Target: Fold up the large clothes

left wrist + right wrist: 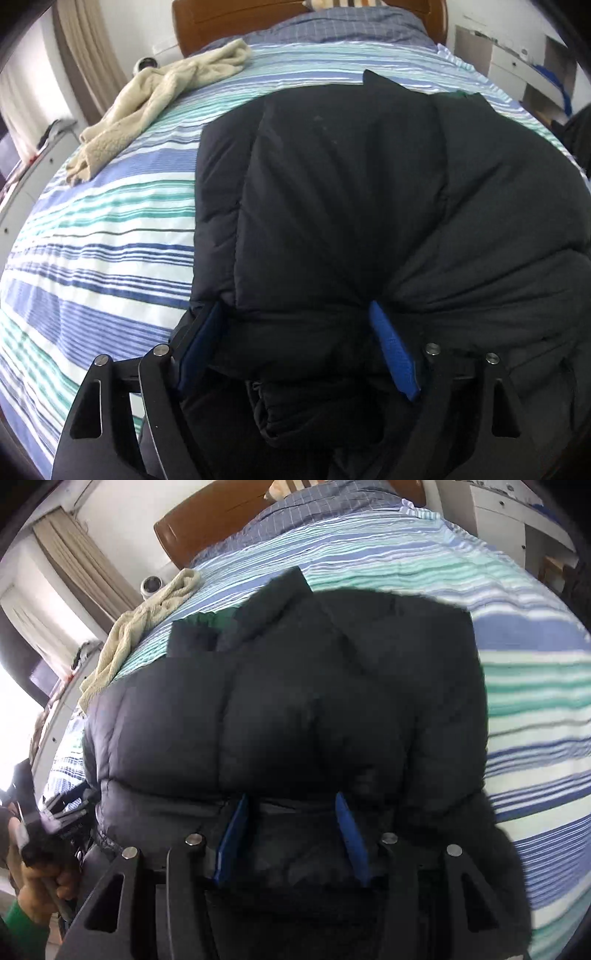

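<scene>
Fingers on your left gripper (295,314) and right gripper (290,805) both pinch the black puffer jacket's (351,184) near edge on the striped bed (110,229), so slippery padding could squirt out mid-fold.

Black puffer jacket (332,192), quilted, bunched, lying on striped bedcover (103,229)
</scene>
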Available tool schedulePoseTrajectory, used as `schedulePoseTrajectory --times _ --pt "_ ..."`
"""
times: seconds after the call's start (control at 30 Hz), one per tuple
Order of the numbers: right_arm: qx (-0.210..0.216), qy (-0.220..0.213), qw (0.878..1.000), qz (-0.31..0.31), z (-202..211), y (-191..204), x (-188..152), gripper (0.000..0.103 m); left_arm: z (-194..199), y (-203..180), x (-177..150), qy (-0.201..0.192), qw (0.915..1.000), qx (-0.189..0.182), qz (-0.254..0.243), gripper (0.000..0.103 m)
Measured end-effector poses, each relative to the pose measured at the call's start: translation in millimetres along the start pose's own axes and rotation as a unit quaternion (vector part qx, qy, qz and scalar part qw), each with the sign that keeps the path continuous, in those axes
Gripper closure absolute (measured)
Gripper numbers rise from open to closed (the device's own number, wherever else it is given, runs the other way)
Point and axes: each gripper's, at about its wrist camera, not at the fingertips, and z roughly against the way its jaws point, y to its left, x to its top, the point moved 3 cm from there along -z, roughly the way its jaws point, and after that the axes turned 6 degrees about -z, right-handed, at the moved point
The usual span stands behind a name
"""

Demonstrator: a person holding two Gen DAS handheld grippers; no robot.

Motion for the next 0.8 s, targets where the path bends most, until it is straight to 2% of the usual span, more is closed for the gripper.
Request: schedulePoseTrajectory --times 0.1,0.17,0.23,0.33,0.4,0.5,0.6,0.7,0.8 --pt "0.001 -0.008 1.0 0.0 -1 -1 -3 0.054 9 3 2 0.01 0.9999 -0.007 -0.005 0.022" --pt "0.004 -0.013 1.0 -0.003 -3 -1 -4 0.054 23 10 8 0.01 0.9995 -0.029 0.008 0.024" --pt "0.005 -0.019 1.0 -0.001 1 -4 -9 0.054 40 21 24 -0.018 0.9979 -0.054 0.032 0.023" --pt "0.009 -0.027 1.0 -0.002 4 -8 -12 0.054 42 29 57 -0.039 0.9949 -0.068 0.063 0.017" --pt "0.012 -0.031 0.999 -0.004 6 -11 -13 0.054 27 26 77 -0.029 0.9947 -0.074 0.065 0.017" --pt "0.018 -0.037 0.999 -0.007 6 -15 -14 0.054 -14 18 97 -0.006 0.9971 -0.05 0.056 0.016" --pt "0.02 -0.044 0.999 -0.008 10 -20 -19 0.054 -64 30 86 0.024 0.9969 -0.007 0.075 0.011" --pt "0.016 -0.052 0.999 -0.004 8 -16 -20 0.054 -79 41 79 0.024 0.9927 -0.02 0.117 0.009" --pt "0.011 -0.056 0.998 0.001 5 -15 -20 0.054 -77 39 77 0.021 0.9944 -0.012 0.103 0.009"
